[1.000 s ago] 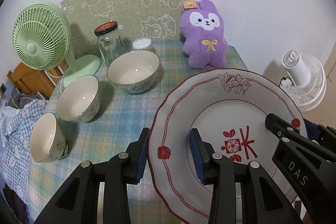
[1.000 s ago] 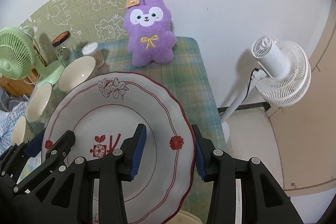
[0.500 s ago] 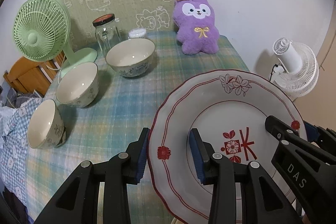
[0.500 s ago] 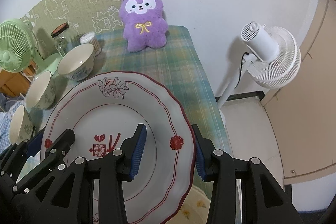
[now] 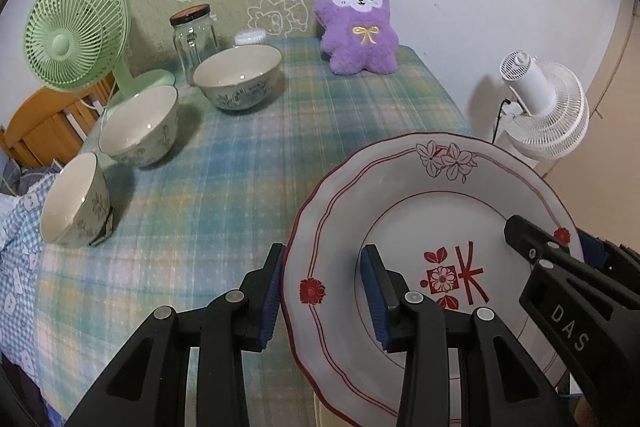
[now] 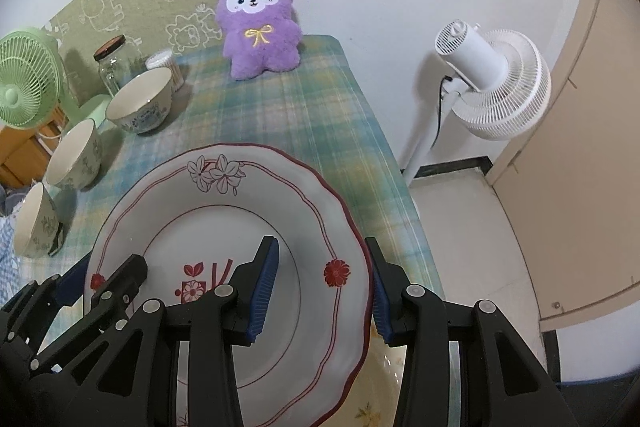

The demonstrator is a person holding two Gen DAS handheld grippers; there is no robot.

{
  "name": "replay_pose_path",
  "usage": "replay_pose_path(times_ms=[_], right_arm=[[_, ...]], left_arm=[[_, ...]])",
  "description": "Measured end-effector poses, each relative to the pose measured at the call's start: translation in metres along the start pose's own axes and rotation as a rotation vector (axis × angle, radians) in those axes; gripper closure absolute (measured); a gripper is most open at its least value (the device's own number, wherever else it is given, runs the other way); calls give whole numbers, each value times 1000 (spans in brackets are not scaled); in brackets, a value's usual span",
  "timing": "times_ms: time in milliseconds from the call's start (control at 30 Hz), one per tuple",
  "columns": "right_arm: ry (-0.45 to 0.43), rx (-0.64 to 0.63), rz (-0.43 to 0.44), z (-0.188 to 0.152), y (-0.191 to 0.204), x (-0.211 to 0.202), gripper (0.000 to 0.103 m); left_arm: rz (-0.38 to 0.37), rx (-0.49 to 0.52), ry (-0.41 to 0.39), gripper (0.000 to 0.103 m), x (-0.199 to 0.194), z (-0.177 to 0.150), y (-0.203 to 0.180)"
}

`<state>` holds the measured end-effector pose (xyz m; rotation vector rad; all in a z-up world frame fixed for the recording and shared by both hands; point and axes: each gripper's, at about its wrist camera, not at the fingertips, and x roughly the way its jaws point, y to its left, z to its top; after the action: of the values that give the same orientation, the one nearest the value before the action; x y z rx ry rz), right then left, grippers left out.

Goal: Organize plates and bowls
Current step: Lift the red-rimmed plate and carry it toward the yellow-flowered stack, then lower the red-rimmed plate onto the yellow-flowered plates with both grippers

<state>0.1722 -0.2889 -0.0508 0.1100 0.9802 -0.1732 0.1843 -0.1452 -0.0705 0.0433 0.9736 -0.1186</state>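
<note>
A white plate (image 5: 440, 219) with a red scalloped rim and a red flower mark is held tilted above the near end of the table. My left gripper (image 5: 322, 267) is shut on its left rim, blue pads on either face. My right gripper (image 6: 320, 259) is shut on the opposite rim of the same plate (image 6: 240, 211). Each gripper shows in the other's view: the right gripper (image 5: 520, 231) and the left gripper (image 6: 132, 271). Three cream bowls (image 5: 240, 71) (image 5: 140, 119) (image 5: 70, 195) stand in a row along the table's left side.
A plaid cloth covers the table (image 5: 260, 167). At the back stand a purple plush toy (image 5: 360, 31), a glass jar (image 5: 194, 35) and a green desk fan (image 5: 76, 31). A white floor fan (image 6: 492, 83) stands right of the table. A pale floral dish (image 6: 376, 407) shows beneath the plate.
Both grippers, still clamped on the plate, have drawn back from the wall and sunk a little. The bowls and plush toy now look farther away, and more floor shows at right.
</note>
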Motion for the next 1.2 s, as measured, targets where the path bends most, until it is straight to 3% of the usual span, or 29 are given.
replay_pose_path(times_ms=[700,1200], right_arm=[[44,64,-47,-68,-24,1,57],[18,80,-80,-91,-28,-3,57]], left_arm=[[-48,36,17,65,-3,-52,-17],[-40,47,-6,65,-6,-75,-24]])
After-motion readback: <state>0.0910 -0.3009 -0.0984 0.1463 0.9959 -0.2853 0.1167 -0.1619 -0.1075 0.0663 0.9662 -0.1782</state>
